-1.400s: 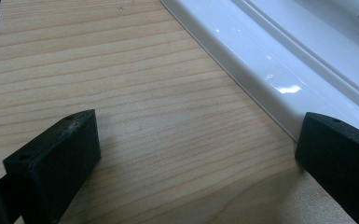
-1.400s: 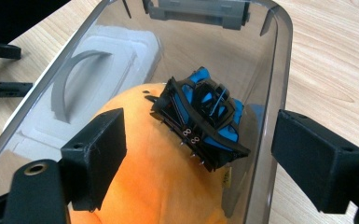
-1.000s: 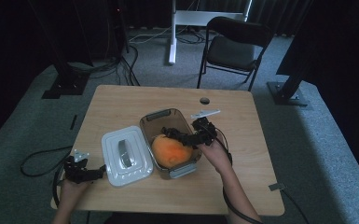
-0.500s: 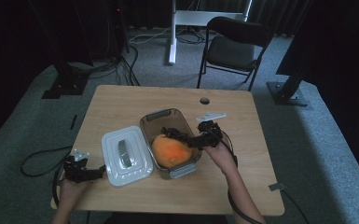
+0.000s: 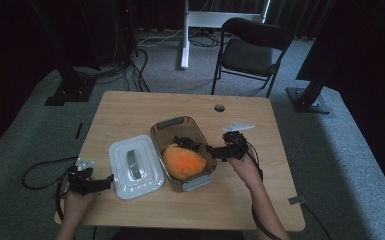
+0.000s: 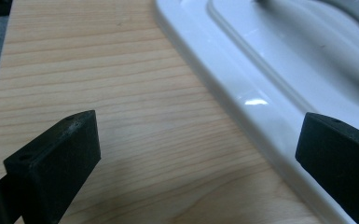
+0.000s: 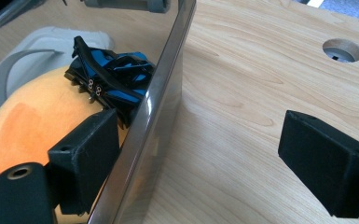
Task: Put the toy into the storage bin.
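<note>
Glossy white plastic lid (image 6: 279, 70) on matt, smooth-grained wooden table (image 6: 112, 93).

Container wall (image 7: 161, 100) between right claw (image 7: 205, 154) jaws.

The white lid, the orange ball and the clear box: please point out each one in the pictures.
white lid (image 5: 136, 167): high view, on its flat top beside the grey handle.
orange ball (image 5: 182, 161): high view, on the middle of its rounded top.
clear box (image 7: 161, 100): right gripper view, on its upright side wall.
</note>
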Available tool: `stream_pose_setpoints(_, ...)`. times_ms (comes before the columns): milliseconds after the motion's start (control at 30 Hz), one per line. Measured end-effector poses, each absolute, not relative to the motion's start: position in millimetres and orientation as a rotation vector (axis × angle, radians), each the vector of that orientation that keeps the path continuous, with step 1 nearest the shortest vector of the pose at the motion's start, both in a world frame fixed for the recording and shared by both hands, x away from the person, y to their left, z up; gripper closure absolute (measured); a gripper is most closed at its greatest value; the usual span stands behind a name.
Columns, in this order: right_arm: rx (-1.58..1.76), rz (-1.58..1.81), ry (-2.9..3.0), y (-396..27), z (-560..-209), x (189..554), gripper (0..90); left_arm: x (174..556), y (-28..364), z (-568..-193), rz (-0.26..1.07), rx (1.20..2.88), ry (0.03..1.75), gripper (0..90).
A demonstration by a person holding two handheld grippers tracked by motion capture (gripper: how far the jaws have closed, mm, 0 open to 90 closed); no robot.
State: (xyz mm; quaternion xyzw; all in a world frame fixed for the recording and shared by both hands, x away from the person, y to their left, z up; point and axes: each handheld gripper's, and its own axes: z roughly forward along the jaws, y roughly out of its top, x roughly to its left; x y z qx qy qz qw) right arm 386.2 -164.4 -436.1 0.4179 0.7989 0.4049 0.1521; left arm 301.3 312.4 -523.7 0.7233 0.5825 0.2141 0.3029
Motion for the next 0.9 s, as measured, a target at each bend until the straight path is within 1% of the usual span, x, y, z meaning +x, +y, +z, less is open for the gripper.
stream_pose_setpoints(167,1.179,1.169,2.296,-164.5,-435.9,385.0,12.1,302.2,305.5,-521.4,0.543,1.920,1.531,0.3)
stream_pose_setpoints(633,1.171,1.222,2.288,-172.8,-434.8,382.5,12.1,304.6,292.3,-517.3,0.528,1.940,1.505,0.3)
stream_pose_setpoints(900,1.221,1.173,2.252,-186.1,-436.6,385.4,12.2,307.5,283.5,-516.8,0.516,1.947,1.488,0.3)
